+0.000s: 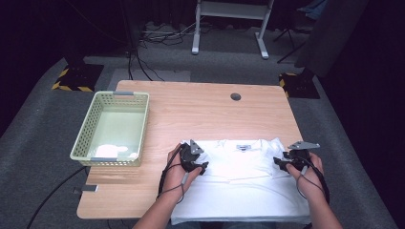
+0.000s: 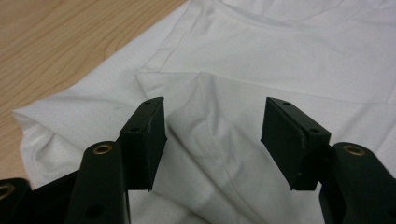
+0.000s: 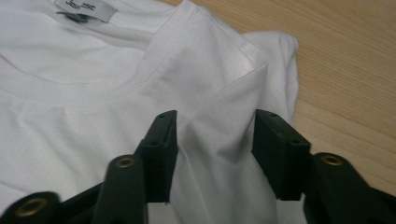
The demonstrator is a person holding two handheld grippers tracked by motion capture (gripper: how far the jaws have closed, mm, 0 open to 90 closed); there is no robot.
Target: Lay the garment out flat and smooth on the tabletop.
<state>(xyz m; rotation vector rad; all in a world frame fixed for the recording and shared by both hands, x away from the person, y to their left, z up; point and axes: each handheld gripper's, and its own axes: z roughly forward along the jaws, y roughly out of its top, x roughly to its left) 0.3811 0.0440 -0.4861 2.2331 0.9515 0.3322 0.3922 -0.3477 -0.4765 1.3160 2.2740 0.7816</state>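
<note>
My shirt [image 1: 243, 179] lies flat on the near half of the table [image 1: 200, 109], its hem over the near edge and its collar pointing away from me. It is thin white knit: light, limp and quick to wrinkle. It won't hold a shape, so I judge that lifting from one point would let the rest sag and drag.

My left gripper [image 1: 193, 160] sits at the shirt's left shoulder. In the left gripper view [image 2: 212, 140] the jaws stand apart with a raised fold of cloth between them, and the pads aren't pressing it, so nothing is held there yet. My right gripper [image 1: 297, 160] is at the right shoulder. In the right gripper view [image 3: 215, 149] the jaws straddle a peaked fold. The cloth brushes the pads, but I can't see a firm pinch, so I count this one as released too.

The best places to take hold seem to be these doubled folds near the shoulder seams, both sides at once, pinching several layers so the smooth fabric doesn't slide out.

Farther off, the label [image 3: 85, 8] shows inside the collar.

At the table's far left stands a pale green basket [image 1: 86, 138] with slotted walls. Something white lies at its near end; I can't tell what.
</note>
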